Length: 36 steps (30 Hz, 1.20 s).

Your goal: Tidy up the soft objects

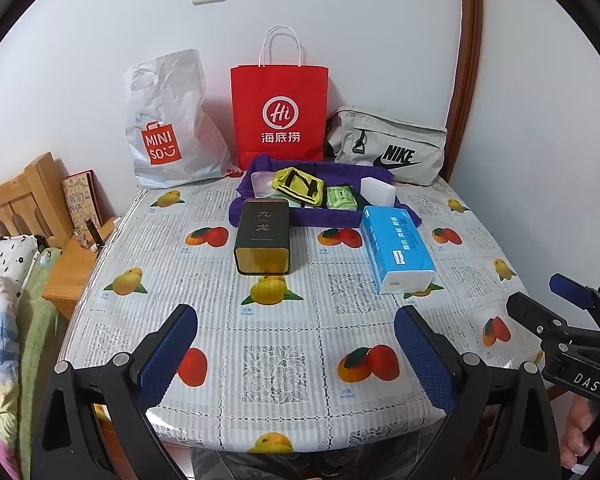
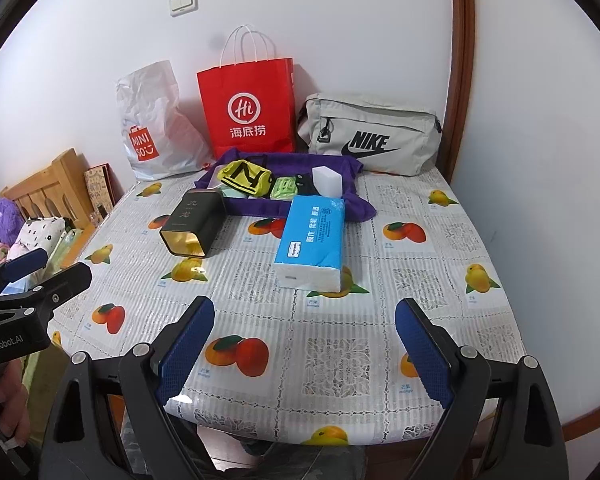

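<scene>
I hold the left gripper (image 1: 296, 344) spread wide over the near edge of the bench (image 1: 300, 360), nothing between its blue pads. My right gripper (image 2: 305, 340) hangs beside it, equally spread and empty. Ahead, the blue tissue pack (image 2: 312, 240) lies flat near the middle of the bench, its far end touching the purple cloth (image 2: 352, 208). On that cloth sit a yellow pouch (image 2: 246, 176), a small green packet (image 2: 283, 189) and a white sponge block (image 2: 327, 179). The dark tin (image 2: 194, 222) lies on its side left of the tissues.
</scene>
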Each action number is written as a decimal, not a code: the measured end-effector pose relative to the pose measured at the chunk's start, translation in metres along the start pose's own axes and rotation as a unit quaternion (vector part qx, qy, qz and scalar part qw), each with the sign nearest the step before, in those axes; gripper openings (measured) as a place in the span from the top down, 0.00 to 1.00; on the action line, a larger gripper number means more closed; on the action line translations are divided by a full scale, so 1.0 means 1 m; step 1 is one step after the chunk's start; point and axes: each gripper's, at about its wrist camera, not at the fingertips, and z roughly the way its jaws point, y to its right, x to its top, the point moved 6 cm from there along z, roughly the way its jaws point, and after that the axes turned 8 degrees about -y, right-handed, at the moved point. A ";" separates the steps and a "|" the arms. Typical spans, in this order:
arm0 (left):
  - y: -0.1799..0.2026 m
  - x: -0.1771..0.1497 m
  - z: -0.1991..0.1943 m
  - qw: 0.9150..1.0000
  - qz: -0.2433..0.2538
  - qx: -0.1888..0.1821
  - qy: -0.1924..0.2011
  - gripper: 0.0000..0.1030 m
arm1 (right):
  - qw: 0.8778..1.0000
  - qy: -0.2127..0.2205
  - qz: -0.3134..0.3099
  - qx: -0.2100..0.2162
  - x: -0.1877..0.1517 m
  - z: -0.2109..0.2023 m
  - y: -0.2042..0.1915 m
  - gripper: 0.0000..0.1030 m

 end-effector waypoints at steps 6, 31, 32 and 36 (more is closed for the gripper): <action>0.001 0.000 0.000 1.000 0.000 0.000 0.000 0.03 | 1.000 0.000 0.000 0.000 0.000 -0.001 0.001 0.11; 0.004 0.001 -0.001 1.000 0.001 0.000 0.000 0.03 | 1.000 0.003 -0.003 0.003 0.000 -0.005 -0.003 0.11; 0.004 0.000 -0.001 1.000 0.001 0.000 0.000 0.03 | 1.000 0.003 -0.002 0.003 0.000 -0.005 -0.003 0.11; 0.004 0.001 -0.001 1.000 0.000 0.000 0.000 0.03 | 1.000 0.003 -0.002 0.003 0.000 -0.005 -0.003 0.11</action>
